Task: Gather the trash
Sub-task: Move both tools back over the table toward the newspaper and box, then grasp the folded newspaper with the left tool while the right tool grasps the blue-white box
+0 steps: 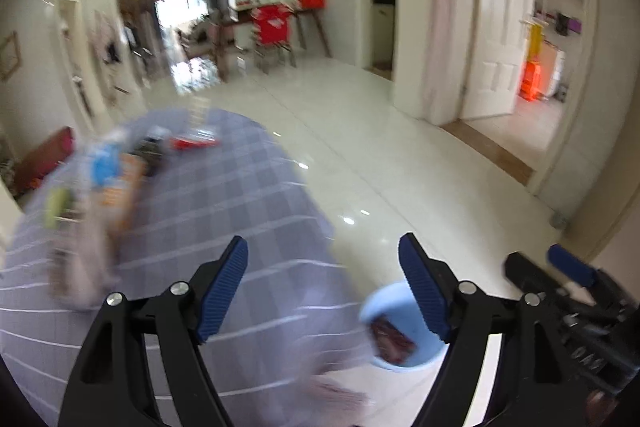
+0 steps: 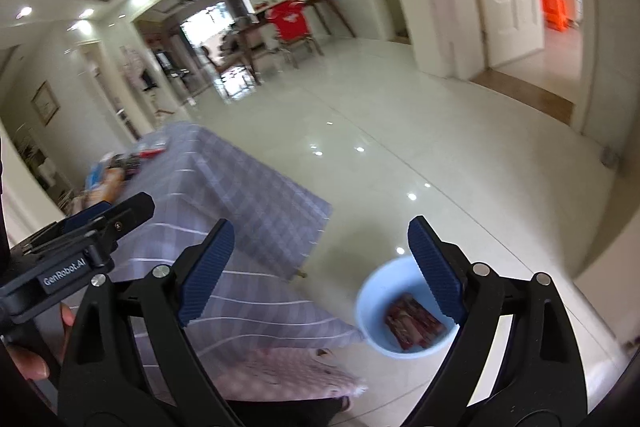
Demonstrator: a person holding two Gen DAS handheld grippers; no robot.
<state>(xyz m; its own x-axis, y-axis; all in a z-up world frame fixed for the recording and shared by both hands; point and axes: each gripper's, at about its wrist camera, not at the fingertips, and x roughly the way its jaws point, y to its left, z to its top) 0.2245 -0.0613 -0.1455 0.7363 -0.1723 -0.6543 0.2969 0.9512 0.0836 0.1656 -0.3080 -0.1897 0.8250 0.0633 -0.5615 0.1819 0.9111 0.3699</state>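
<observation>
Both tools are wide apart and hold nothing. In the right view, the right tool has its blue pads spread, with only floor and cloth between them. In the left view, the left tool is spread the same way and bare.

Close by, at about 5 o'clock in the right view, a blue bin stands on the floor, just beside the bench. A reddish wrapper lies inside it. That piece of trash is already in.

Farther off, at about 10 o'clock in the left view, more small things lie on the bench's checked cloth. There is a red packet, something blue and something green. They are too blurry to name.

These bits look light, thin and crinkly, I think. They may slip or bend when pinched. It may be best to grab each one across its middle or at a raised edge, squeezing gently. The cloth is soft, so a low pinch could catch it too.
</observation>
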